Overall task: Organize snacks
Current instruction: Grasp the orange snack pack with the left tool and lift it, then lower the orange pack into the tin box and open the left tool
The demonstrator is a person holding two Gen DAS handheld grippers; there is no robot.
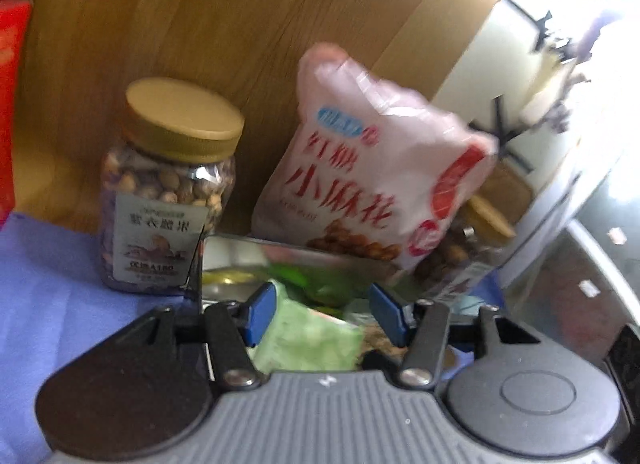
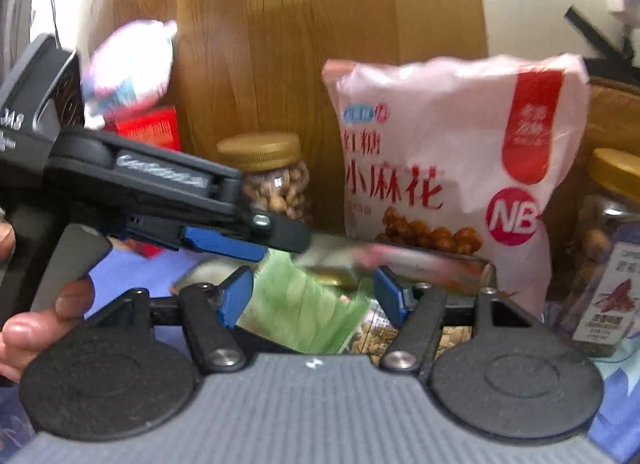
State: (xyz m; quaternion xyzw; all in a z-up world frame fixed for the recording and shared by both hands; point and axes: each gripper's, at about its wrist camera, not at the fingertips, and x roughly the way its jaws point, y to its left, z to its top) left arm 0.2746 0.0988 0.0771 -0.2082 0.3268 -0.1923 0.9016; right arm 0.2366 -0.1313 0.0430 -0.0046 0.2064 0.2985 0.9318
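"nb", "小麻花" on pink bag point(image 2: 452, 168)

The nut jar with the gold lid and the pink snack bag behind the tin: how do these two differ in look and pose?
The nut jar is rigid clear plastic with a gold screw lid, so its nuts show; the pink snack bag is soft, opaque and printed with red characters. The nut jar stands upright on the blue cloth; the pink snack bag leans tilted behind the metal tin. The bag looks taller and wider. Both sit before the wooden board.
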